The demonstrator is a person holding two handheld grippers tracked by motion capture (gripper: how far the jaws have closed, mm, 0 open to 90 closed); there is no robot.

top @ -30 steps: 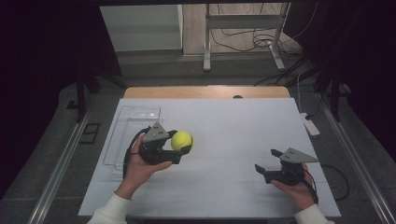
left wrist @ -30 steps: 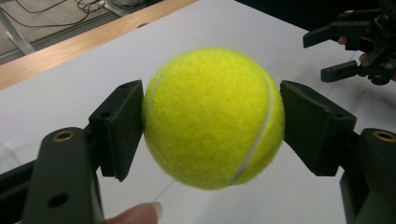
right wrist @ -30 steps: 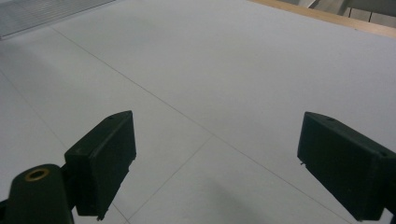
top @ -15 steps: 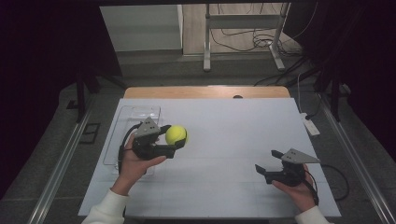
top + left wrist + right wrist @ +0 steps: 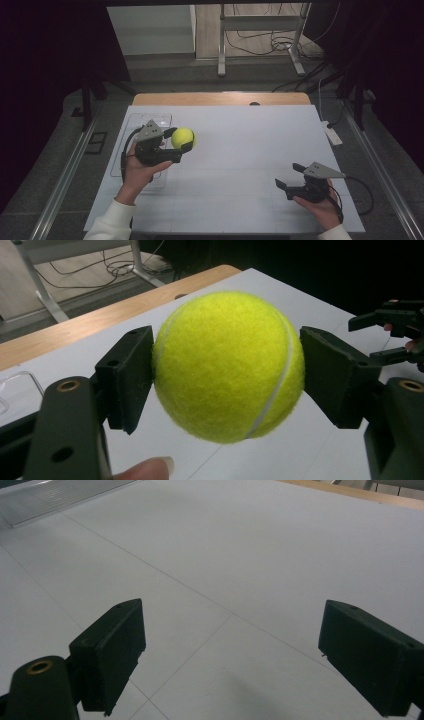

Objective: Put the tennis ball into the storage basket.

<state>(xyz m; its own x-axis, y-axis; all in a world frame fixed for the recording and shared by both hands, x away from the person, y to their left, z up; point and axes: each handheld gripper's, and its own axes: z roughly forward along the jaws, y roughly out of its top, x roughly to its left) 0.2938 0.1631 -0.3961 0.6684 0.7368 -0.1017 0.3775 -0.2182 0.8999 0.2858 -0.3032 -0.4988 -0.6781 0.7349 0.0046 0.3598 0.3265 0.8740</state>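
A yellow tennis ball [image 5: 183,138] hangs above the white table, left of centre, with my left gripper [image 5: 180,140] shut on it. In the left gripper view the ball [image 5: 227,365] sits squarely between the two black pads [image 5: 127,377], which press on its sides, and a fingertip shows below it. My right gripper [image 5: 289,175] rests low at the table's near right, held in a hand. Its jaws stand wide open with only bare table between them [image 5: 250,655]. That open gripper [image 5: 365,340] also appears far off in the left gripper view.
A clear plastic tray [image 5: 135,122] lies at the table's left side, just beyond and under the left hand; its ridged edge [image 5: 50,497] shows in the right gripper view. A wooden strip [image 5: 220,98] borders the far edge. A white power strip [image 5: 332,135] lies off the right edge.
My left gripper has carried the ball a little to the left and away, toward the tray, rising slightly. The right gripper has stayed put.
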